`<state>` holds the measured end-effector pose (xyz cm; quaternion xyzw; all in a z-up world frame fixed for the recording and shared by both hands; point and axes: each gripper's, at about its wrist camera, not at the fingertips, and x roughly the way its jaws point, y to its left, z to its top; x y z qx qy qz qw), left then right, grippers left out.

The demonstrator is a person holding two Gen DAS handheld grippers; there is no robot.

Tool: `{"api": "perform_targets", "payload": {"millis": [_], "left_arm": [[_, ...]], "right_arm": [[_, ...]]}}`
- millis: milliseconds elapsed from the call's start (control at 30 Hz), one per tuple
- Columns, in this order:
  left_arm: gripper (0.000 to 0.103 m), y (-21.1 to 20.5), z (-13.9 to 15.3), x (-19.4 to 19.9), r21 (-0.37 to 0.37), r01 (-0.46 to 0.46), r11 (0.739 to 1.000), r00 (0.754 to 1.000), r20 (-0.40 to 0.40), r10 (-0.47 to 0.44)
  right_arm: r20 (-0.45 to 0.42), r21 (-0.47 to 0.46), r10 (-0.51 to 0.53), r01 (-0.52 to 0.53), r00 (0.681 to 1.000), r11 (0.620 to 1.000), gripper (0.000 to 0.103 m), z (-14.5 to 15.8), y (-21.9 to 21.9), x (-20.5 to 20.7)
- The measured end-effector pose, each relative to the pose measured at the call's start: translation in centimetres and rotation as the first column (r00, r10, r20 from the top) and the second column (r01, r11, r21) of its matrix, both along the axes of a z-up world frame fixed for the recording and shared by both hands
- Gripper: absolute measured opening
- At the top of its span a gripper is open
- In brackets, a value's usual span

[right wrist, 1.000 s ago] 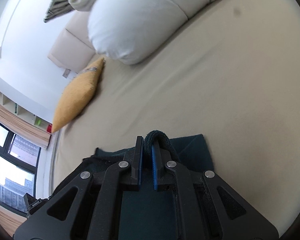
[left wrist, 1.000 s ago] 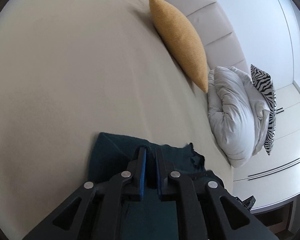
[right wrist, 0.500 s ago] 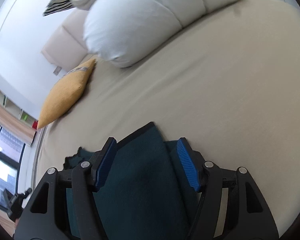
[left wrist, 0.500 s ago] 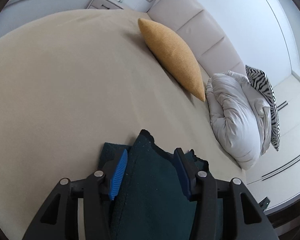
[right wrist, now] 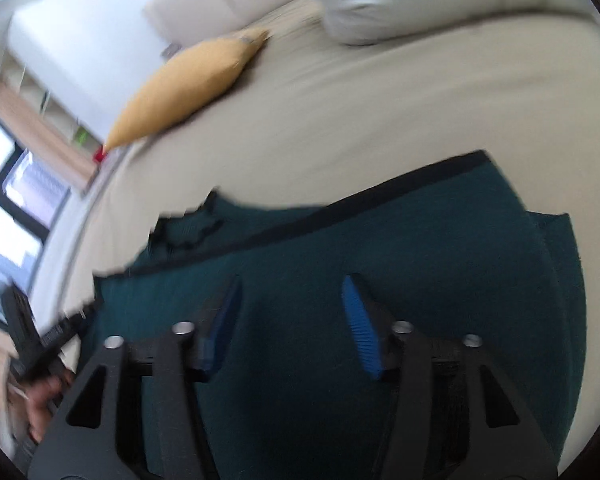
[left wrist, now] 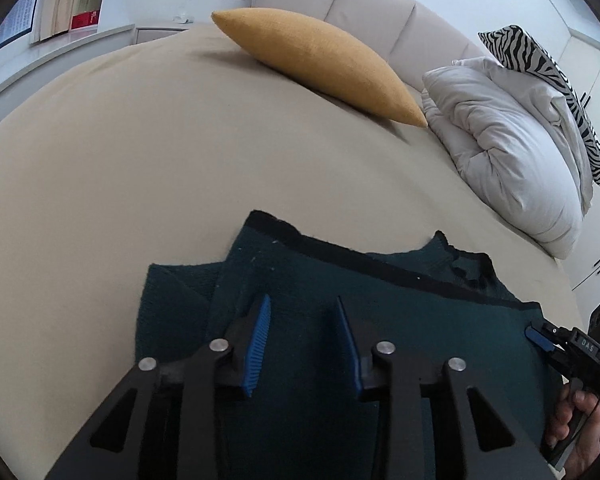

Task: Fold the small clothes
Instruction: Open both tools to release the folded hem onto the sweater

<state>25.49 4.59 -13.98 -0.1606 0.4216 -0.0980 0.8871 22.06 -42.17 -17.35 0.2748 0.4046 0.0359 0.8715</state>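
A dark teal garment (left wrist: 400,300) lies folded over itself on the beige bed (left wrist: 140,152), its black-trimmed hem across the top layer. My left gripper (left wrist: 302,308) is open and empty, its blue pads above the garment's left part. My right gripper (right wrist: 292,292) is open and empty above the garment (right wrist: 400,248) in the right wrist view, which is blurred. The right gripper also shows at the right edge of the left wrist view (left wrist: 540,336), near the garment's right end.
A mustard cushion (left wrist: 324,64), a bunched white duvet (left wrist: 508,148) and a zebra-print pillow (left wrist: 556,80) lie along the padded headboard (left wrist: 364,4). White cabinets stand beyond the bed's right side. A window (right wrist: 4,184) shows at left in the right wrist view.
Both grippers were shut on the garment's edge one second ago. They opened, let the fabric drop onto the lower layer, and have pulled back and up.
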Motion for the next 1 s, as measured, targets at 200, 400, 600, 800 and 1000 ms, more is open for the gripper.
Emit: {"api": "perform_targets", "payload": {"millis": [200, 400, 600, 800, 1000], "left_arm": [[0.016, 2.4, -0.4, -0.3, -0.087, -0.024, 0.996, 1.0, 0.012, 0.026], [0.027, 2.9, 1.8, -2.4, -0.065, -0.083, 0.994, 0.996, 0.018, 0.084], [0.051, -4.2, 3.4, -6.2, 0.111, 0.077, 0.991, 0.991, 0.098, -0.088], [0.041, -3.2, 0.5, -7.7, 0.174, 0.1, 0.98, 0.992, 0.065, -0.112], [0.041, -2.3, 1.3, -8.5, 0.153, 0.083, 0.985, 0.994, 0.051, -0.092]], "right_arm": [[0.029, 0.135, -0.201, 0.195, 0.979, 0.971, 0.032, -1.1, -7.4, -1.0], [0.093, 0.124, -0.237, 0.225, 0.967, 0.966, 0.035, 2.2, -8.7, -6.2], [0.126, 0.193, 0.104, -0.127, 0.987, 0.973, 0.042, 1.7, 2.1, -8.8], [0.091, 0.236, 0.154, -0.172, 0.984, 0.956, 0.038, -2.4, 3.7, -10.5], [0.057, 0.236, -0.137, 0.12, 0.989, 0.964, 0.04, -1.6, -3.5, -15.3]]}}
